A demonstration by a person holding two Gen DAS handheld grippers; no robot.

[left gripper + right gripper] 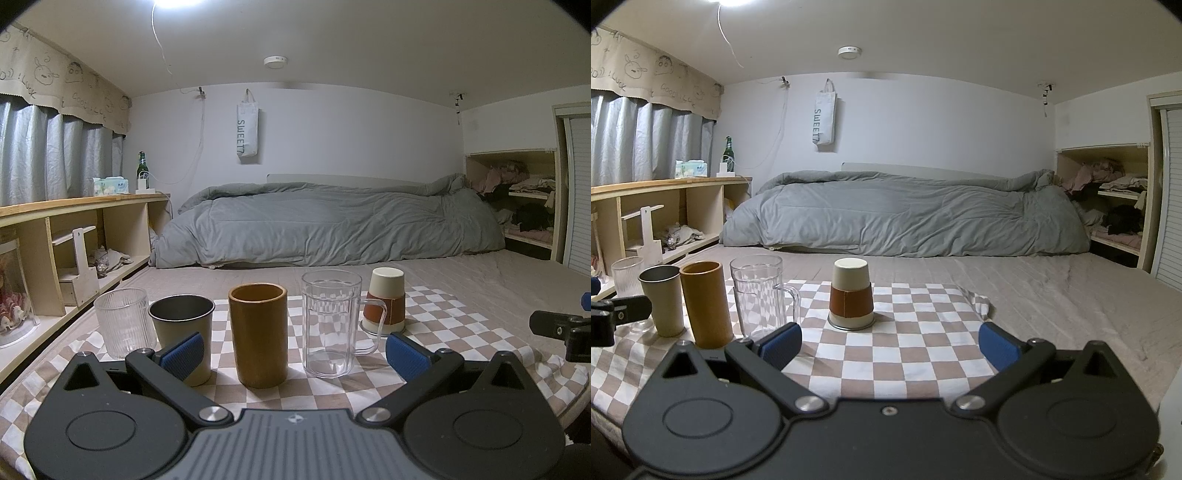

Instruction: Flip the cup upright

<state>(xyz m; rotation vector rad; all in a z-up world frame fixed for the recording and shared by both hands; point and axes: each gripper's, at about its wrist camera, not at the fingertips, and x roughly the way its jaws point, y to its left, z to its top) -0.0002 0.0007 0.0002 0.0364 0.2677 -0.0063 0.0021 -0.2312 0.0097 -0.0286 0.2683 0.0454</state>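
right gripper (889, 345) jaws wide apart and lined up on the cream cup (851, 298), mouth-down on the checkered cloth (905, 354), so best clamp the brown sleeve squarely and roll it over clear of the glass mug (762, 295), left gripper (293, 350) apart too.

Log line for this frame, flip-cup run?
phase: pre-grasp | target: sleeved cup upside down on checkered cloth | right gripper open, facing it | left gripper open | contact: none

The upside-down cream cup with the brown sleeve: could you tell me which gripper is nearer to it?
Right. The right gripper sits open just short of the upside-down cup, nearly centred on it. The left gripper faces the brown tumbler, leaving the cup farther back to its right.
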